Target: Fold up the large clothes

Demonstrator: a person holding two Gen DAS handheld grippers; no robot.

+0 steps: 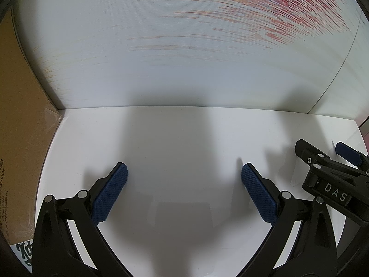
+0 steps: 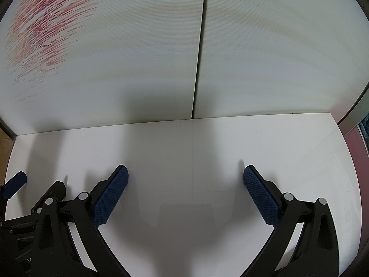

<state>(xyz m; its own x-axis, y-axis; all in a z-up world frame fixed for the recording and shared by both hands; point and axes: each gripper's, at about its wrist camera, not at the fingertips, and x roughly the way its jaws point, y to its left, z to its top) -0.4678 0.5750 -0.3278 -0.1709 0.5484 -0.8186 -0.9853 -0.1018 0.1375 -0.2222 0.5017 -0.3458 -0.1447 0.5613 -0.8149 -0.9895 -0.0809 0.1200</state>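
Left wrist view — both grippers spread wide over a bare white table [image 1: 175,138].

Left gripper [image 1: 184,172] and right gripper [image 2: 185,172] held nothing; no garment showed — fetching one likely came next.

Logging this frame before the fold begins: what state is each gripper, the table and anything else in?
Left gripper with blue textured pads: open, holding nothing, above the table.
Right gripper with blue textured pads: open, holding nothing, beside the left one.
White table: bare, no garment visible.
White ribbed backdrop panel: upright, reddish streaks.
Brown cardboard box: standing at the table's left edge.
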